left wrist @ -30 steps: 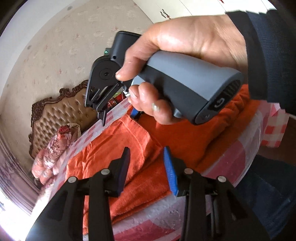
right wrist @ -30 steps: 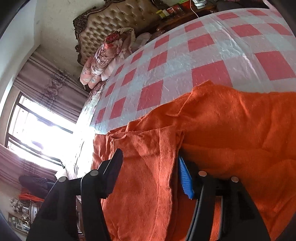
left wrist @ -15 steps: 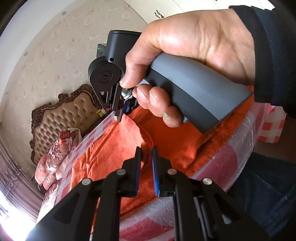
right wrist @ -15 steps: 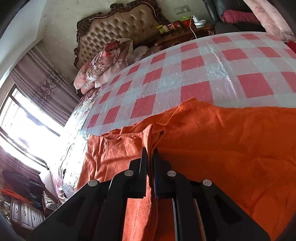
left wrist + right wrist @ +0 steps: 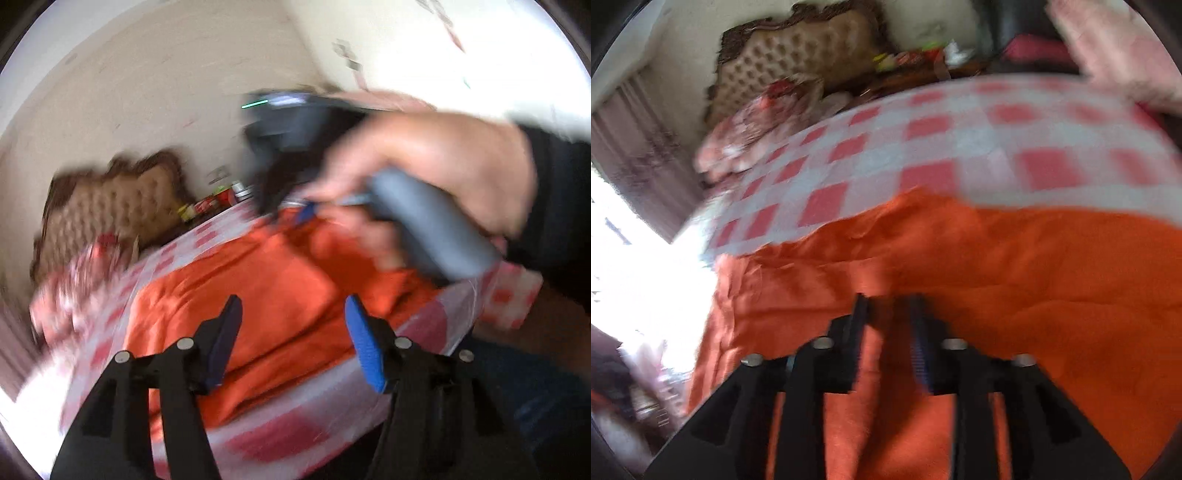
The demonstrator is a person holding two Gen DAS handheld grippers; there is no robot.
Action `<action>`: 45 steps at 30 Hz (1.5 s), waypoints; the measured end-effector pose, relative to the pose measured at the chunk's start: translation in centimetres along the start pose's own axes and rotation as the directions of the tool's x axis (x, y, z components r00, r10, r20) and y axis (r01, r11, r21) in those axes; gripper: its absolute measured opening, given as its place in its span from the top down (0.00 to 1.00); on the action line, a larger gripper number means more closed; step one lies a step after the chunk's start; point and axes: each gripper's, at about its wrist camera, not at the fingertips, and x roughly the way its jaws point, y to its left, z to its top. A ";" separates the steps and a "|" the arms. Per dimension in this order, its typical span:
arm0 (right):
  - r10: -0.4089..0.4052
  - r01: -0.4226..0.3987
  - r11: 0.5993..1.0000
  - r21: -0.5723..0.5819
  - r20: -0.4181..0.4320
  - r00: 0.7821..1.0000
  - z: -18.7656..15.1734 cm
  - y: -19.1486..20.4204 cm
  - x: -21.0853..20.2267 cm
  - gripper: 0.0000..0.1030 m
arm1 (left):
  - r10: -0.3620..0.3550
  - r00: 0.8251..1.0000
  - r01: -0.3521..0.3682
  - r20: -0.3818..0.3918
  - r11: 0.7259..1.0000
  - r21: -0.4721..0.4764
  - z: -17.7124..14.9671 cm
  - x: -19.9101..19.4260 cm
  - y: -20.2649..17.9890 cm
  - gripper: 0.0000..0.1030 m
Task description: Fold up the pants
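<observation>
Left wrist view: left claw [image 5: 291,339] agape — right claw [image 5: 888,328] pinching one orange pants [image 5: 1015,266].

Pants [image 5: 997,266] on bedspread [image 5: 923,155], headboard [image 5: 798,48] behind

No text or label is sharp enough to read.

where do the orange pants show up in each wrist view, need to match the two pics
Left wrist: orange pants fill the centre, beyond the open left gripper.
Right wrist: they span the lower half, around the right gripper.
Shared landmark: the tufted headboard, upper left in both.
</observation>
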 end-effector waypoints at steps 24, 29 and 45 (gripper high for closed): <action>-0.150 0.157 0.963 -0.220 0.051 0.987 -9.1 4.6 -1.2 0.38 | 0.122 0.974 -0.189 -0.189 0.902 -0.388 -8.7 -0.5 14.6 0.55; -0.149 0.157 0.962 -0.222 0.050 0.988 -9.2 4.7 -1.3 0.38 | 0.075 0.977 -0.155 -0.199 0.892 -0.425 -8.0 0.7 15.0 0.55; -0.168 0.177 0.954 -0.241 0.058 0.984 -9.2 4.9 -1.2 0.32 | 0.289 0.905 -0.342 -0.313 0.931 -0.130 -7.5 2.1 13.4 0.89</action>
